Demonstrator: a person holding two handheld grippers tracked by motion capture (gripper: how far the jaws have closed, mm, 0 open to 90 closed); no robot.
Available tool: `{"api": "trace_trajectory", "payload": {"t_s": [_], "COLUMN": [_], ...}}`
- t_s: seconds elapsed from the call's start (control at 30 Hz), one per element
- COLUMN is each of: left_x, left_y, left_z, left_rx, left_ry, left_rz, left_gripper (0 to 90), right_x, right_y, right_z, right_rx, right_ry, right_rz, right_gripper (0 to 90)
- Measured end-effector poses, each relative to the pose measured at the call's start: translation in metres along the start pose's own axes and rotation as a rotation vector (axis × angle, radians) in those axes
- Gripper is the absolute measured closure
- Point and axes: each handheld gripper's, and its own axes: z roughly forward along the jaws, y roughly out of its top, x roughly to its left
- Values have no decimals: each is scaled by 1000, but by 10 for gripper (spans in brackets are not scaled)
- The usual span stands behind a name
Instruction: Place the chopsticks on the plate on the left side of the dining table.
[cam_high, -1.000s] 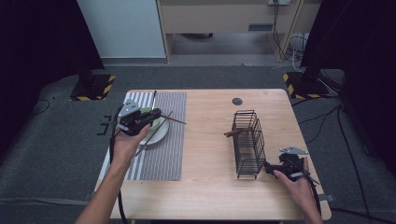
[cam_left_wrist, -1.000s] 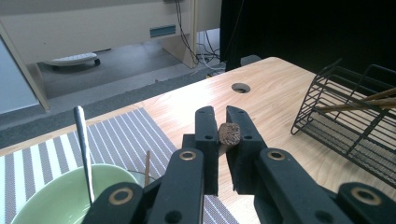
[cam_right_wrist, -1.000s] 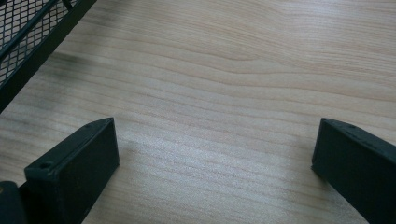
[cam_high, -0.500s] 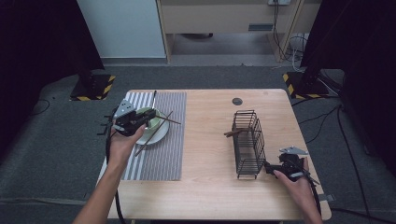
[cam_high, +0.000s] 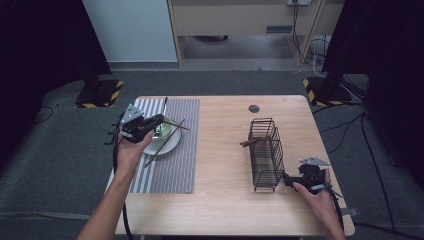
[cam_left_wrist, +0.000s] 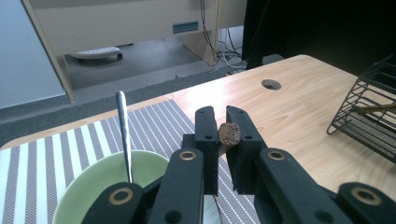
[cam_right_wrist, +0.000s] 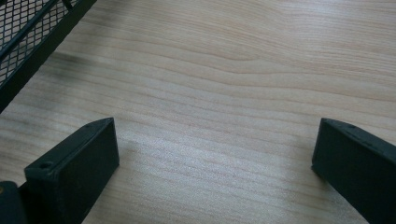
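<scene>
My left gripper (cam_high: 160, 120) (cam_left_wrist: 222, 116) hovers over a green bowl (cam_high: 166, 131) (cam_left_wrist: 88, 186) on a white plate (cam_high: 170, 146). It is shut on the end of a brown wooden chopstick (cam_left_wrist: 229, 133) (cam_high: 179, 126), which points right over the plate. A second chopstick (cam_high: 159, 149) lies slanted across the plate's rim. A metal utensil handle (cam_left_wrist: 123, 126) (cam_high: 165, 104) rises out of the bowl. My right gripper (cam_high: 287, 179) (cam_right_wrist: 215, 133) rests low on the bare table just right of a black wire basket (cam_high: 265, 150) (cam_right_wrist: 28, 28), open, with only wood between its jaws.
Bowl and plate sit on a grey striped placemat (cam_high: 175, 165) (cam_left_wrist: 154, 121) at the table's left. A brown stick (cam_high: 248, 142) pokes out of the basket's left side. A round cable hole (cam_high: 254, 108) (cam_left_wrist: 271, 84) lies near the far edge.
My left gripper has drawn slightly to the left with the chopstick in it. The right gripper has kept still.
</scene>
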Motion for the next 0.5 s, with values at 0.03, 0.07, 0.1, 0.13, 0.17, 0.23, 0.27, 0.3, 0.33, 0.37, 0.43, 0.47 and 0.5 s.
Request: {"api": "trace_trajectory", "payload": {"t_s": [0.03,0.07,0.1,0.13,0.17,0.23,0.27,0.3,0.33,0.37,0.43,0.47,0.5], "left_x": [0,1,1,1,1,1,1,1,0,1,1,1,1], "left_y": [0,-1,-1,-1,-1,-2,-2,-3,-3,-4,-5,-5,-6], "left_z": [0,1,2,2,3,3,3,4,4,4,4,4,3], "left_rx": [-1,-1,0,0,0,1,4,4,7,9,6,5,6], "left_ry": [2,3,5,6,7,10,17,13,16,16,15,16,17], "left_rz": [-2,-5,-3,-3,-3,1,4,6,10,11,9,8,10], "left_gripper": [831,831,831,831,831,831,831,831,831,830,830,830,831], "right_x": [0,0,0,0,0,0,0,0,0,0,0,0,0], "right_y": [0,0,0,0,0,0,0,0,0,0,0,0,0], "right_z": [0,0,0,0,0,0,0,0,0,0,0,0,0], "right_rx": [0,0,0,0,0,0,0,0,0,0,0,0,0], "right_ry": [0,0,0,0,0,0,0,0,0,0,0,0,0], "right_rz": [0,0,0,0,0,0,0,0,0,0,0,0,0], "right_gripper": [6,6,6,6,6,6,6,6,6,6,6,7,7]}}
